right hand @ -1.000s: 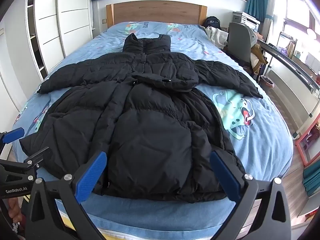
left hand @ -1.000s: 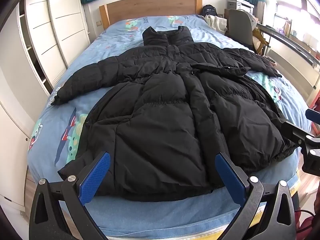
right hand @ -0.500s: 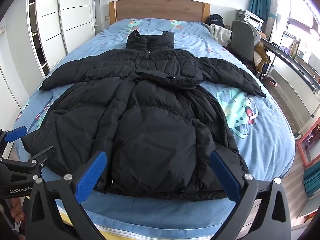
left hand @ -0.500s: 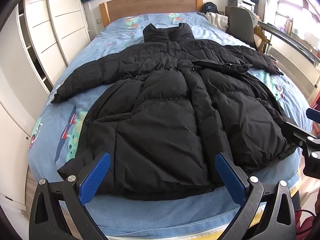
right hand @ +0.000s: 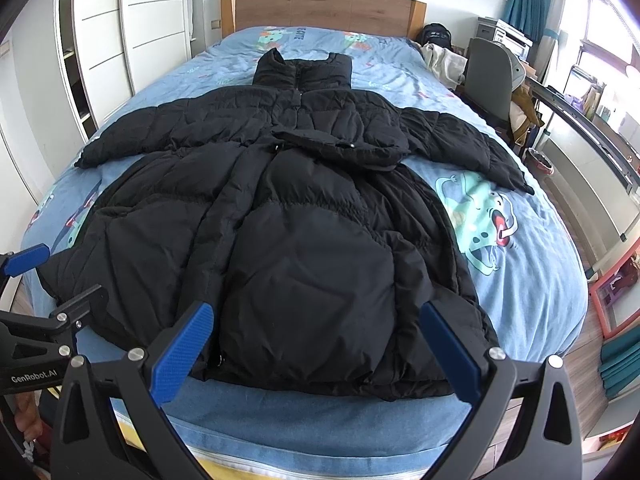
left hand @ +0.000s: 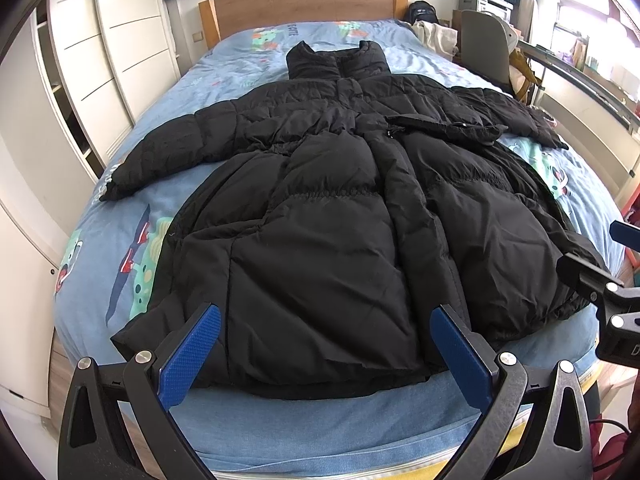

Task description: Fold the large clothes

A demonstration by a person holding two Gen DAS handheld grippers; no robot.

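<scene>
Coat (left hand: pixel 340 216) flat on bed (left hand: pixel 120 248); left claw (left hand: pixel 326 360), right claw (right hand: pixel 316 356) wide open, empty.

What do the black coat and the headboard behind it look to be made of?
Black coat: likely down-filled synthetic shell, faint sheen, puffy stitched quilting. Headboard: wood or wood veneer, matte, with warm brown grain visible.

"GenRobot.AI" in white on the left gripper (right hand: pixel 24 276) body, bedsheet (right hand: pixel 532 280) lettering too blurred to read
</scene>
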